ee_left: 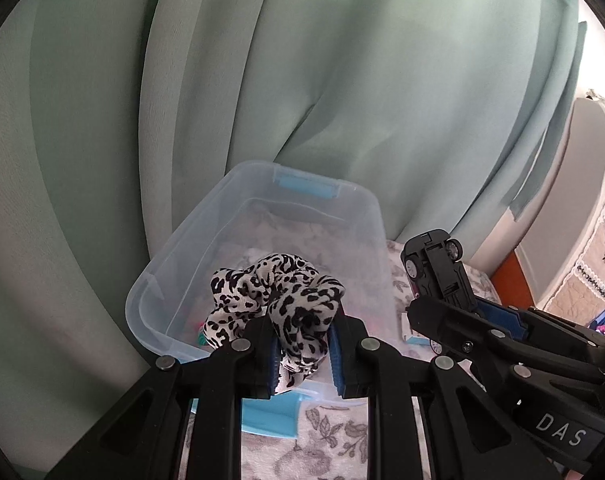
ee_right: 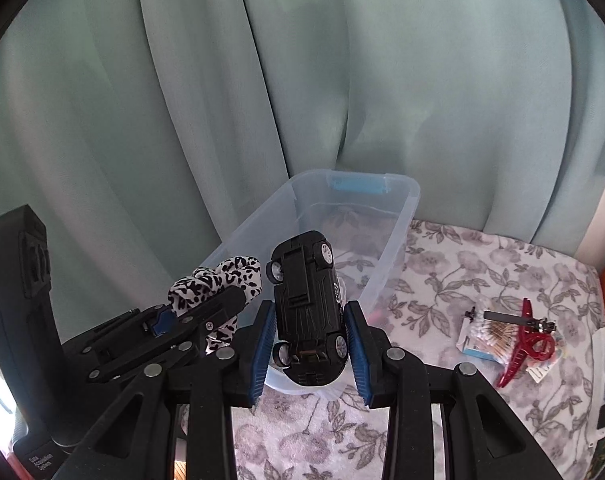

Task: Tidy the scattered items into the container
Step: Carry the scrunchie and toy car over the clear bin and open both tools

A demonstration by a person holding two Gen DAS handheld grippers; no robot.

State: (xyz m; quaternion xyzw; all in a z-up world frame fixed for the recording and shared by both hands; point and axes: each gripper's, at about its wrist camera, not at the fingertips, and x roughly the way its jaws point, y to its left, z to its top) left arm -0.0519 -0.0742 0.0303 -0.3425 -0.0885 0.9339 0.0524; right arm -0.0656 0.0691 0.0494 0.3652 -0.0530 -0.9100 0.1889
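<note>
Left wrist view: your left gripper (ee_left: 304, 354) has its jaws clamped on the leopard-print scrunchie (ee_left: 276, 296), held above the near end of the clear container (ee_left: 262, 248); right wrist view: your right gripper (ee_right: 310, 350) grips the black toy car (ee_right: 308, 308), underside up, over the container's near rim; a red hair clip (ee_right: 522, 340) lies on the floral cloth (ee_right: 462, 272).

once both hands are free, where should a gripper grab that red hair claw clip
Take the red hair claw clip across its narrow body, coming from above. It lies flat on the floral cloth, partly over a pack of cotton swabs, so a side approach would likely snag the pack; its curled handles offer a less sure hold.
</note>
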